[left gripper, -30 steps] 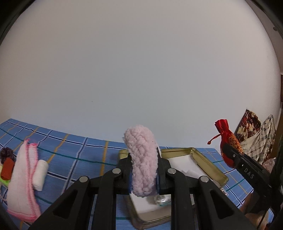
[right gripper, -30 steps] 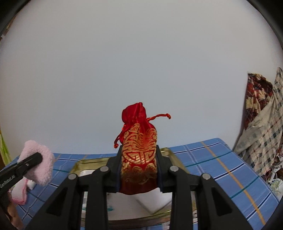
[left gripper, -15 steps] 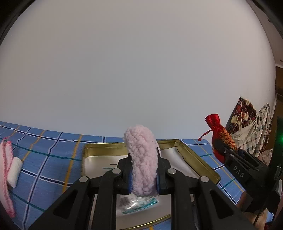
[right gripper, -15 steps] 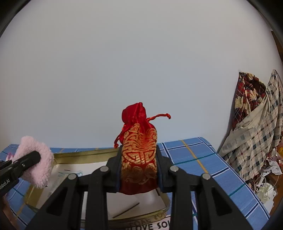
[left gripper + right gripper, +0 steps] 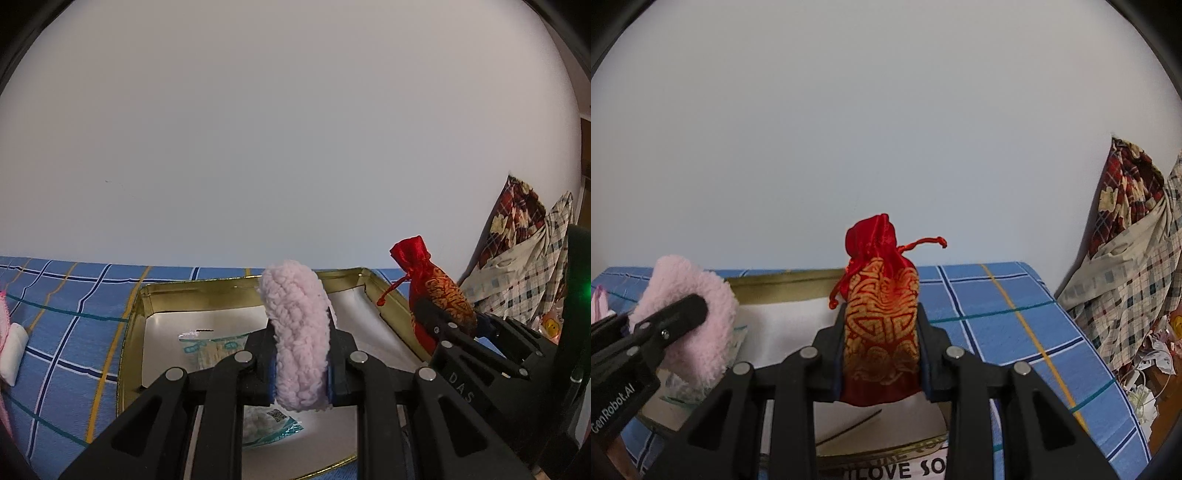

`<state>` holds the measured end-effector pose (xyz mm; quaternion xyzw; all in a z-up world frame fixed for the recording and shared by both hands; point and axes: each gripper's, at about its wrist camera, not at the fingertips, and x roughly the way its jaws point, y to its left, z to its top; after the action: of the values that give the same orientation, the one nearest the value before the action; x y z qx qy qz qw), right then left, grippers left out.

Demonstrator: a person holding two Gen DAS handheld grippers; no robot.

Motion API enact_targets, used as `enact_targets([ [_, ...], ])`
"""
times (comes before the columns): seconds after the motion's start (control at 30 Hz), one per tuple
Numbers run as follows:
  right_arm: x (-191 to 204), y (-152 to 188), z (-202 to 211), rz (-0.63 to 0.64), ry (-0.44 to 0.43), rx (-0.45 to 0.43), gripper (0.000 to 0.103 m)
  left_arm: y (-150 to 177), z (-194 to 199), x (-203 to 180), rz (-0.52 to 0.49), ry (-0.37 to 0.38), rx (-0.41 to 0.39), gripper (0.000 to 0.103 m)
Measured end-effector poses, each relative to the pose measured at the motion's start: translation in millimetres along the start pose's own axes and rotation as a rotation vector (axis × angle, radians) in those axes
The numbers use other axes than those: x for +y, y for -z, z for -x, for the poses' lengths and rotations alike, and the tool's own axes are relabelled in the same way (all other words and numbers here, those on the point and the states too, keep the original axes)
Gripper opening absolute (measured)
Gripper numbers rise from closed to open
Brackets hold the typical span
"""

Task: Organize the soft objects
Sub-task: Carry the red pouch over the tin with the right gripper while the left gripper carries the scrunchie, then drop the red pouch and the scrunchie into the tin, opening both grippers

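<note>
The fluffy ring (image 5: pixel 299 339) is pale pink, and the drawstring pouch (image 5: pixel 881 325) is glossy red with a gold fret pattern. The tin (image 5: pixel 135 332) has a gold rim and silvery floor, on a blue cloth (image 5: pixel 997 317) checked with white, navy, yellow and teal lines. The fingers (image 5: pixel 831 354) are black.

Both grippers are matte black plastic, built alike. The left gripper (image 5: pixel 301 363) has two broad, angular arms with triangular cut-outs, each carrying two round silver screw heads; the inner faces of its fingers carry thin blue pads. The right gripper (image 5: pixel 881 354) shows the same forked black frame, four silver screws and dark blue pad edges. Seen from the left wrist view, its side bears pale raised letters "DAS", and a green light glows on the housing behind. Seen from the right wrist view, the left gripper's side reads what looks like "GenRobot.AI" in white.
</note>
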<state>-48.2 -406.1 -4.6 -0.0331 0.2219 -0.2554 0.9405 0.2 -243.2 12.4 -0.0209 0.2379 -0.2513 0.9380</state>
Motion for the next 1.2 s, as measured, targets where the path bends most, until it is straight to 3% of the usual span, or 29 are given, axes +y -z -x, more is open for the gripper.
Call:
enact_targets([
  [0.67,2.6,5.9,-15.1,0.022,-0.019,0.083,0.034,4.3,-25.2,-8.5,-0.028,-0.071,0.092,0.02],
  [0.8,2.7,5.6,-16.3,0.013,-0.028,0.089,0.043,5.8,-25.4,-9.3,-0.037,-0.084,0.092,0.02],
  [0.87,3.1,5.5,-14.1,0.007,-0.022,0.079,0.051,5.8,-25.3,-11.7,-0.043,-0.084,0.082,0.025],
  [0.97,1.6,2.6,-5.2,-0.007,-0.008,0.039,0.066,6.6,-21.3,-14.7,-0.045,-0.086,0.073,0.045],
  [1.03,-3.5,-1.6,7.2,-0.023,0.034,-0.03,0.075,5.8,-14.9,-13.9,-0.043,-0.109,0.045,0.069],
  [1.1,-15.3,-4.9,19.8,-0.078,0.061,-0.103,0.099,2.7,-4.7,-8.8,-0.026,-0.13,0.002,0.085],
  [1.2,-35.5,-6.0,37.4,-0.188,0.073,-0.211,0.103,-1.1,11.3,1.1,-0.01,-0.162,-0.063,0.086],
])
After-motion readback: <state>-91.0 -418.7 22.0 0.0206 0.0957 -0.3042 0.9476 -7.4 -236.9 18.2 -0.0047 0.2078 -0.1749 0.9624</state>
